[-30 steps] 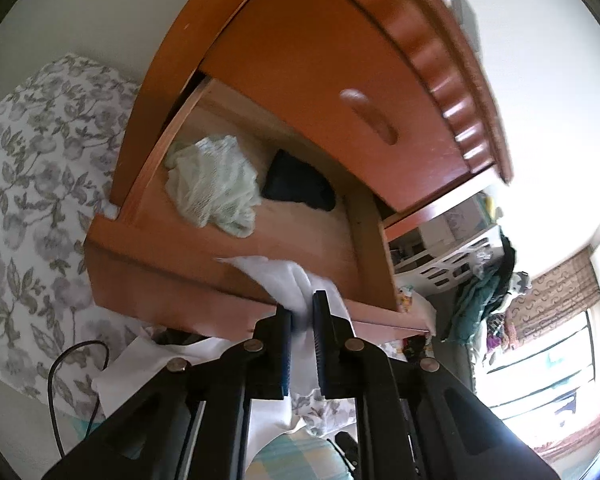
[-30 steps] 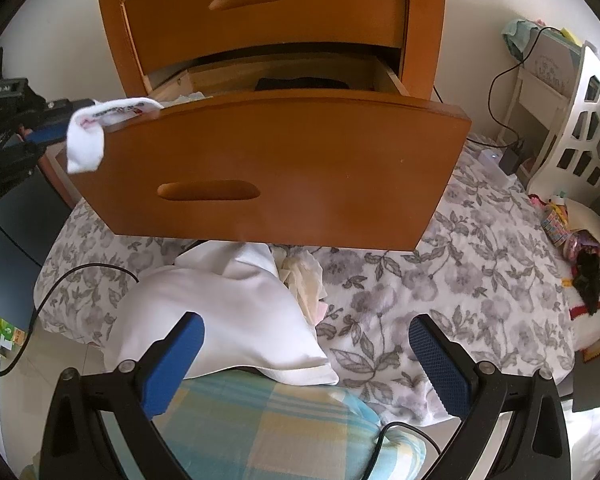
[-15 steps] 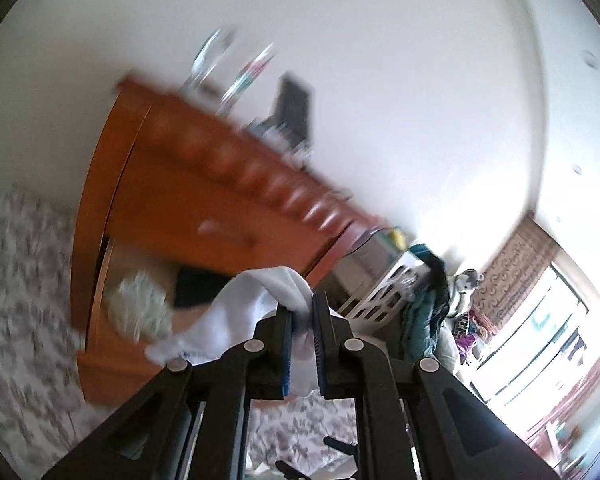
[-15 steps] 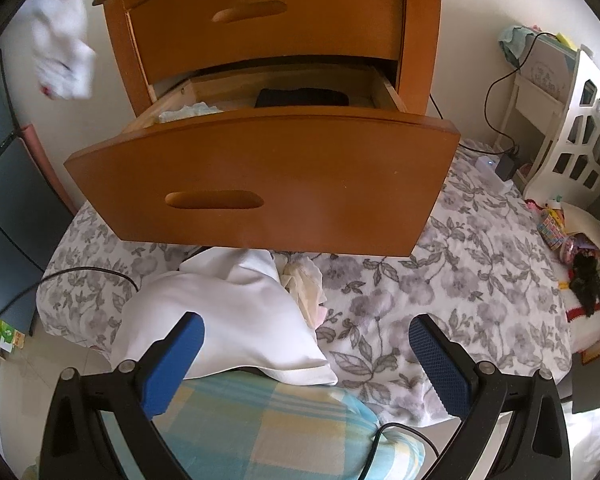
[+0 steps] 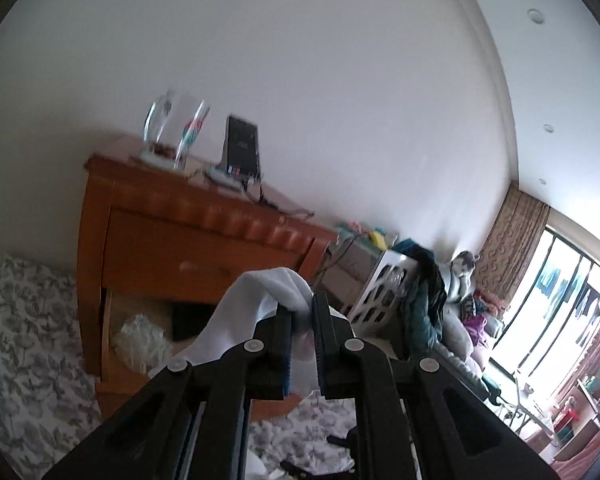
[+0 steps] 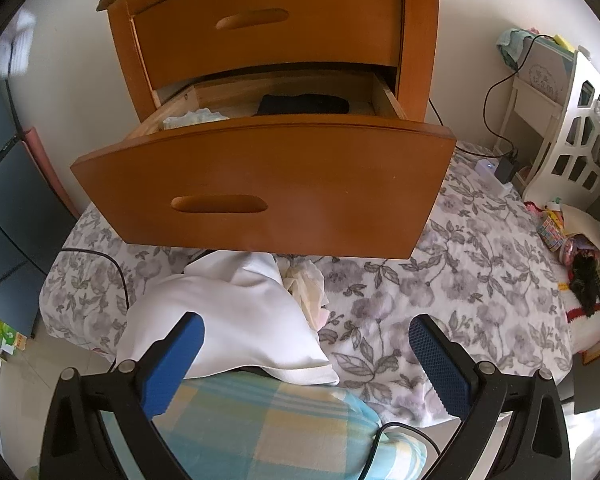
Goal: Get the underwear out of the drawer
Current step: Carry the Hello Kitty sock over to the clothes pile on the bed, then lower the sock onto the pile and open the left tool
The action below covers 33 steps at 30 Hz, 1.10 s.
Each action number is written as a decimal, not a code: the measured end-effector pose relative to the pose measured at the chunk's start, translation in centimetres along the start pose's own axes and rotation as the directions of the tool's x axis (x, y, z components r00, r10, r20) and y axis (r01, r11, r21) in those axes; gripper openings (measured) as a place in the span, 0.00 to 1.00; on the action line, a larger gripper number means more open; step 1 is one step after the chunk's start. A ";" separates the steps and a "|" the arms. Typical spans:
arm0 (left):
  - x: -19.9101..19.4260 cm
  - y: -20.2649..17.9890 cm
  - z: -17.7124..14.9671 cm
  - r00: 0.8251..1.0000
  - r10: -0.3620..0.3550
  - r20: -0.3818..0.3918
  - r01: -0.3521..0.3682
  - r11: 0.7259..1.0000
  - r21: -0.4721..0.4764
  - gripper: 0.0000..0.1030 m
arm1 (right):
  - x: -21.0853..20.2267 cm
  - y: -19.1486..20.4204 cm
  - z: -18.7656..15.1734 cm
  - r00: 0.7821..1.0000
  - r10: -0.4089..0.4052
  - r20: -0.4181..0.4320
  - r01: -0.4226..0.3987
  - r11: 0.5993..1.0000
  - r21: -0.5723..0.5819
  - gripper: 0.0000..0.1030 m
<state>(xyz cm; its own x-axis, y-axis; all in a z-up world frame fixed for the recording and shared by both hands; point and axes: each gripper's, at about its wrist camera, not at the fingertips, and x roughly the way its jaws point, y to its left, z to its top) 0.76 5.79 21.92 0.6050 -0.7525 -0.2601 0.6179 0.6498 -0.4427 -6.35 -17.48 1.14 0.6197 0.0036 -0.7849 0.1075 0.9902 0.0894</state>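
My left gripper (image 5: pixel 301 308) is shut on white underwear (image 5: pixel 260 300), held high in the air with cloth draping down its left side. The same white underwear (image 6: pixel 14 46) shows at the far upper left of the right wrist view. The lower drawer (image 6: pixel 268 184) of the wooden nightstand stands pulled out. Inside it lie a pale green garment (image 6: pixel 194 117) and a black garment (image 6: pixel 302 105); both also show in the left wrist view, pale green garment (image 5: pixel 140 340) and black garment (image 5: pixel 190 318). My right gripper (image 6: pixel 306 338) hangs open and empty below the drawer front.
A white cloth pile (image 6: pixel 228 312) and a checked blue-yellow blanket (image 6: pixel 268 428) lie on the flowered bedspread (image 6: pixel 440 276) under the drawer. A black cable (image 6: pixel 100 260) crosses the bed's left side. A white shelf unit (image 6: pixel 576 136) stands right. A glass and a dark device (image 5: pixel 240 148) top the nightstand.
My left gripper lifted the white underwear from the drawer's front edge up high above the nightstand and rolled. The right gripper stayed put, open.
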 end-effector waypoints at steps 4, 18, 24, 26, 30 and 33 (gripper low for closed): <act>1.6 1.0 -1.9 0.996 0.013 -0.088 -0.016 0.999 -0.034 0.10 | 0.1 0.0 0.0 1.000 0.001 -0.002 -0.001 1.000 0.001 1.00; 7.6 3.7 -8.6 0.933 0.029 -0.360 -0.074 0.991 -0.114 0.10 | 0.7 -0.2 -0.4 1.000 0.002 -0.018 -0.002 1.000 0.005 1.00; 12.8 7.2 -14.2 0.863 0.058 -0.502 -0.166 0.971 -0.173 0.10 | 1.1 -0.2 -0.6 1.000 0.004 -0.028 -0.004 1.000 0.006 1.00; 14.2 8.3 -16.0 0.839 0.062 -0.540 -0.193 0.963 -0.189 0.10 | 1.3 -0.3 -0.6 0.999 0.005 -0.031 -0.005 1.000 0.007 1.00; 16.9 11.0 -20.5 0.755 0.101 -0.648 -0.306 0.928 -0.212 0.10 | 1.4 -0.5 -0.7 0.999 0.003 -0.033 -0.003 1.000 0.010 1.00; 17.5 12.1 -22.6 0.714 0.105 -0.692 -0.354 0.907 -0.227 0.10 | 1.7 -0.7 -0.8 0.999 0.000 -0.040 0.001 1.000 0.016 1.00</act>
<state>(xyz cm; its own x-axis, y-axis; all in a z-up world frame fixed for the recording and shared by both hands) 7.44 -1.93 -7.34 0.1491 -0.5430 -0.8264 0.2319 0.8316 -0.5046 -6.02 -18.05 -0.71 0.5876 0.0090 -0.8091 0.1207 0.9878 0.0987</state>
